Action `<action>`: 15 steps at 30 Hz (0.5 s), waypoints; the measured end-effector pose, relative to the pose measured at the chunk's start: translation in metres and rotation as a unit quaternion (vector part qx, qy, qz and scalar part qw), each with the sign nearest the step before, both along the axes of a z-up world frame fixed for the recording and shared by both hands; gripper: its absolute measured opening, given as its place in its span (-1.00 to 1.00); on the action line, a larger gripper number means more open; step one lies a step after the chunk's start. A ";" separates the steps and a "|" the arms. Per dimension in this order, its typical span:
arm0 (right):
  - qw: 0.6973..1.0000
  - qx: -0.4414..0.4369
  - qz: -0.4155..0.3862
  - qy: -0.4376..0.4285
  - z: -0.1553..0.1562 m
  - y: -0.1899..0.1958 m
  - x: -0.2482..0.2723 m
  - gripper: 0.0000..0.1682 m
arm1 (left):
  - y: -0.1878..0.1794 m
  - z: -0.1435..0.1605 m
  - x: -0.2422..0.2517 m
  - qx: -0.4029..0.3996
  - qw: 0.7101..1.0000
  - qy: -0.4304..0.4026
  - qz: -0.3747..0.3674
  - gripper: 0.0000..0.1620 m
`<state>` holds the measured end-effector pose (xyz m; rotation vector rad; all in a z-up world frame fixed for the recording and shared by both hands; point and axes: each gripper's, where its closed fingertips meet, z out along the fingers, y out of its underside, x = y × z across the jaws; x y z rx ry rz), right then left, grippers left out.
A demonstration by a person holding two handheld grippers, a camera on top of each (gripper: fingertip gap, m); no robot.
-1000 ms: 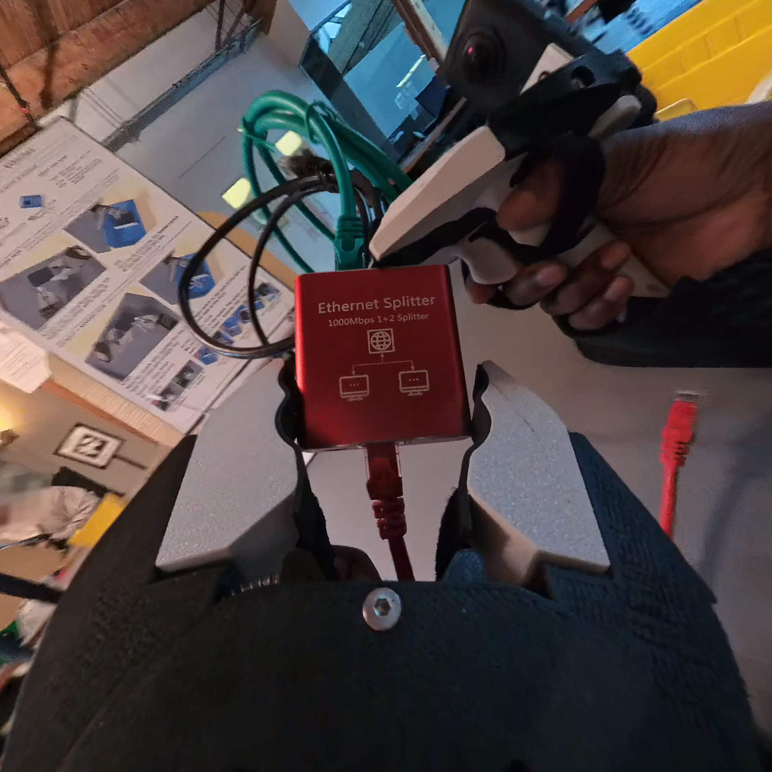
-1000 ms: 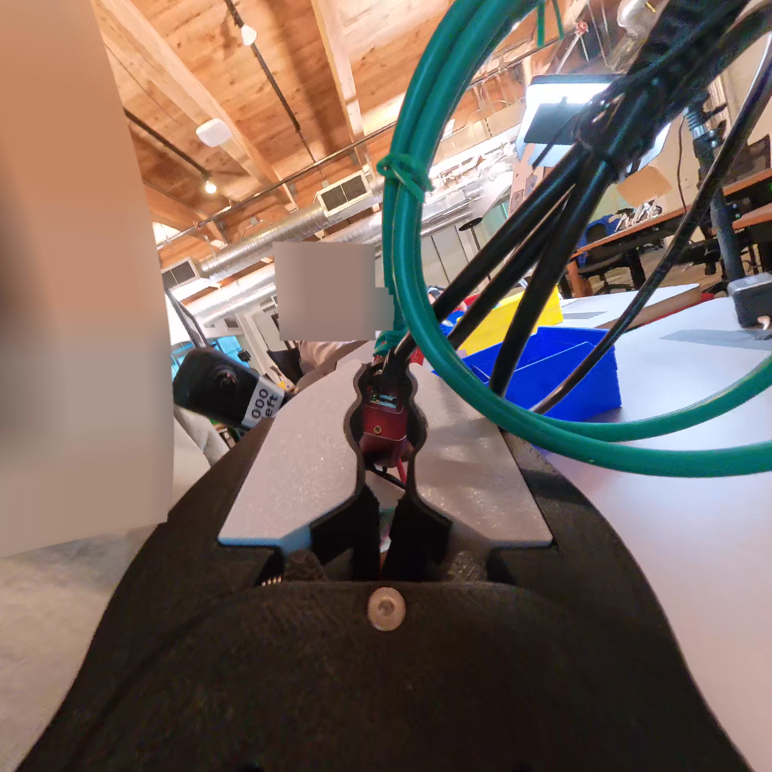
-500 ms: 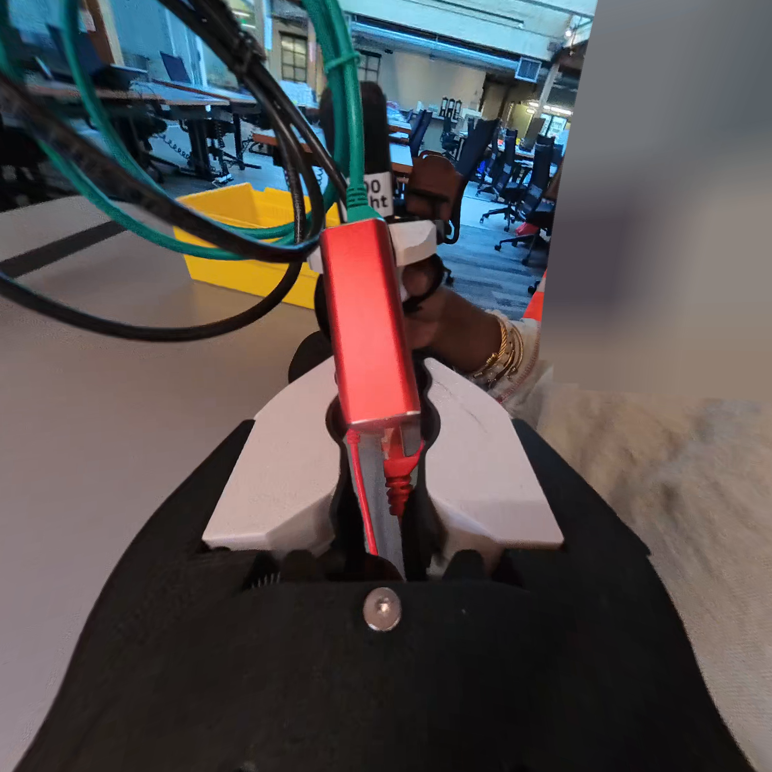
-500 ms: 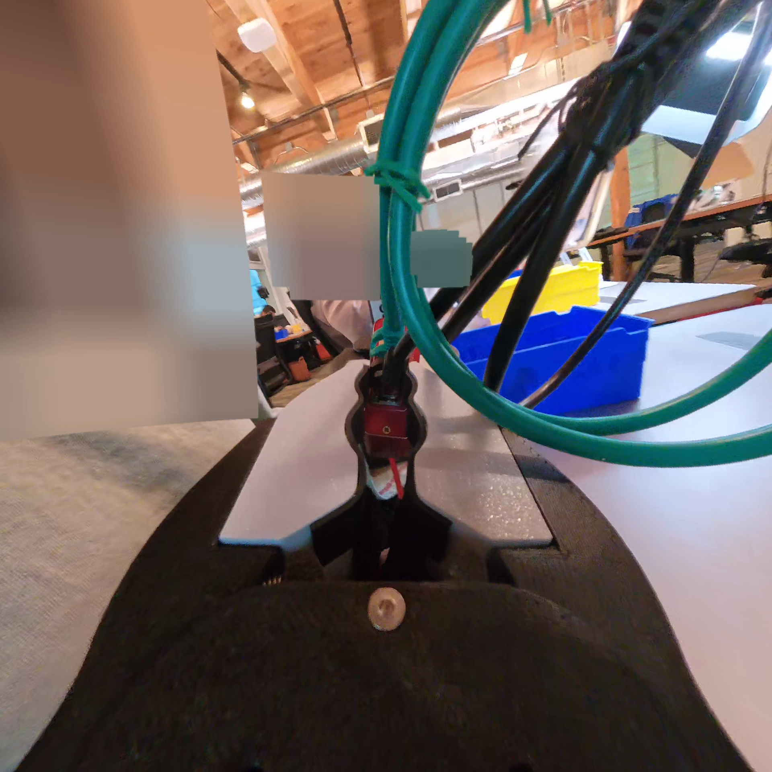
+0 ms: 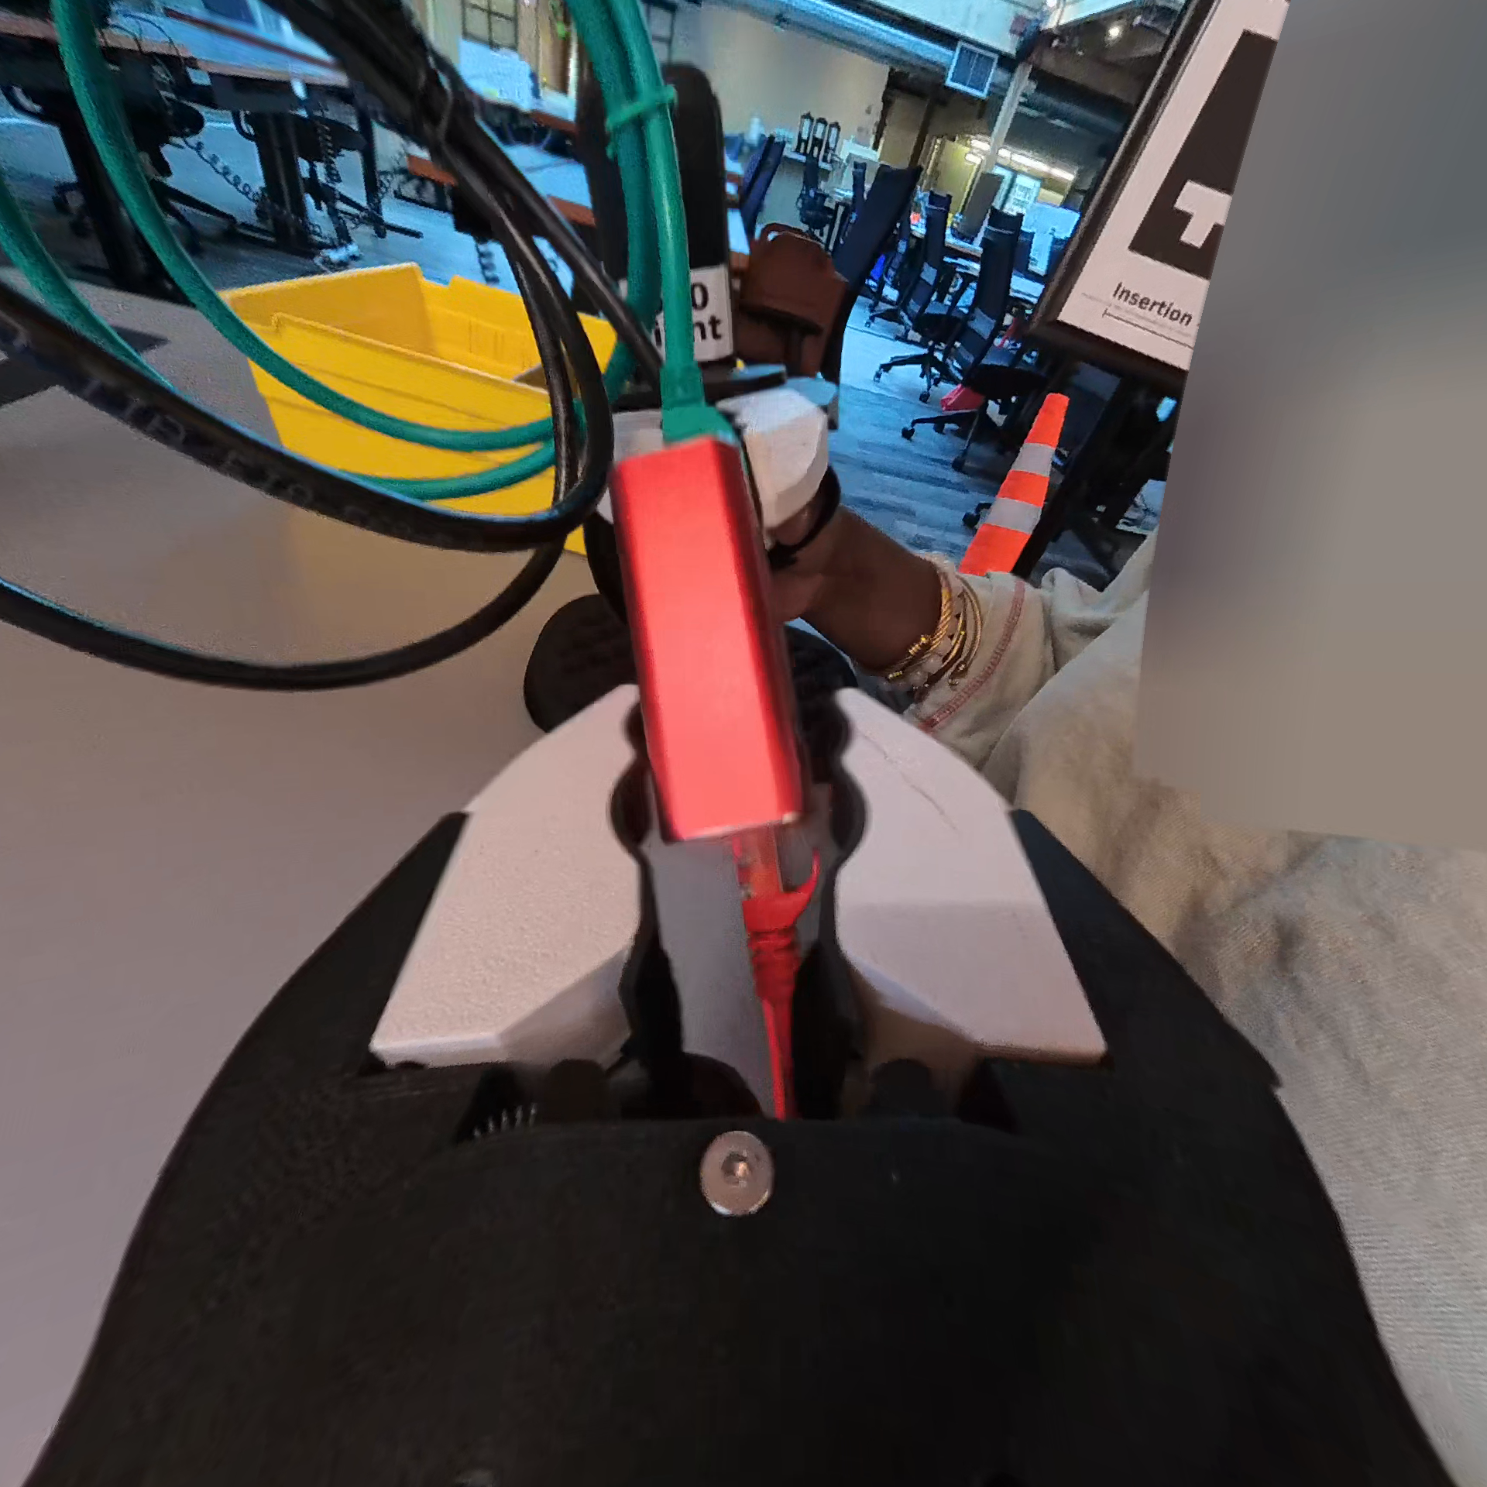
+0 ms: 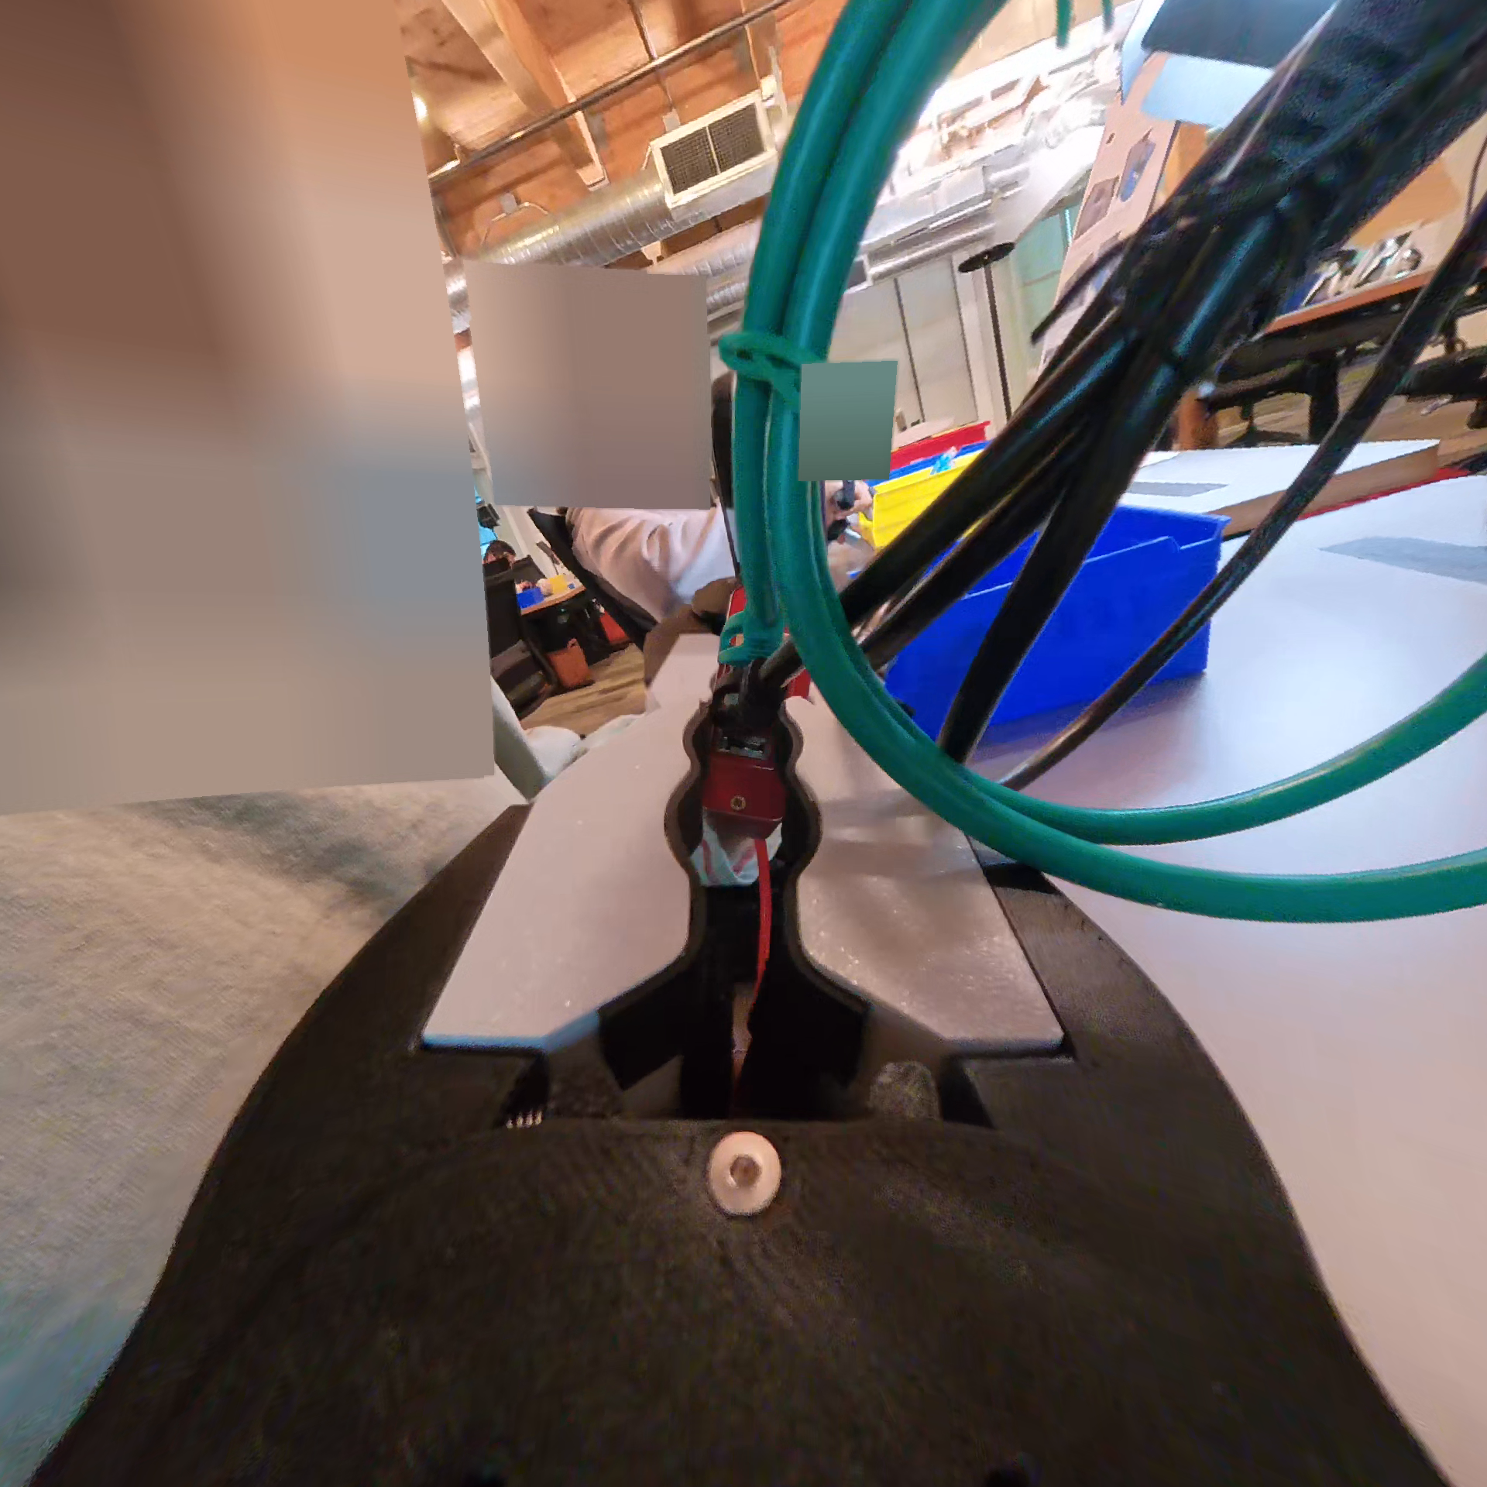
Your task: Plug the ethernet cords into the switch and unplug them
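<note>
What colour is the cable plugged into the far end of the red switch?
Green cable, clearest in the left wrist view.

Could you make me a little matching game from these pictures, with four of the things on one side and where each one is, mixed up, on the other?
Things:
1. red switch
2. green cord
3. red cord
4. yellow bin

Places:
A. plugged into the switch's far end
B. standing on the table beyond the cables
C. clamped between the left gripper's fingers
D. plugged into the switch's near end, running back between the fingers

Pairs: 1-C, 2-A, 3-D, 4-B
</note>
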<state>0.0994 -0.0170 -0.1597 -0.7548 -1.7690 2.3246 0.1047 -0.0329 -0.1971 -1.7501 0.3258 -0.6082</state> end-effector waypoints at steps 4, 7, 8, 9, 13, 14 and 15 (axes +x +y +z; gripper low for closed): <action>1.000 0.015 0.006 -0.001 -0.007 -0.003 0.002 -0.83 | 0.006 -0.003 0.008 -0.013 1.000 0.016 -0.011 -0.49; 1.000 0.026 -0.007 -0.004 -0.011 -0.001 0.001 -0.83 | 0.011 -0.009 0.004 -0.023 1.000 0.000 0.012 -0.60; 0.999 0.034 -0.014 -0.006 -0.013 0.000 -0.001 -0.82 | 0.012 -0.011 0.003 -0.026 0.999 -0.011 0.015 -0.60; 0.999 0.037 -0.022 -0.007 -0.015 0.001 -0.002 -0.81 | 0.012 -0.012 0.003 -0.028 0.999 -0.019 0.018 -0.60; 0.999 0.033 -0.025 -0.014 -0.018 0.002 -0.003 -0.80 | 0.012 -0.015 0.003 -0.041 0.999 -0.023 0.019 -0.60; 0.999 0.027 -0.023 -0.016 -0.019 0.003 -0.003 -0.80 | 0.013 -0.015 0.003 -0.043 0.999 -0.027 0.019 -0.60; 0.999 0.020 -0.022 -0.020 -0.019 0.003 -0.004 -0.80 | 0.013 -0.016 0.002 -0.045 0.998 -0.030 0.018 -0.60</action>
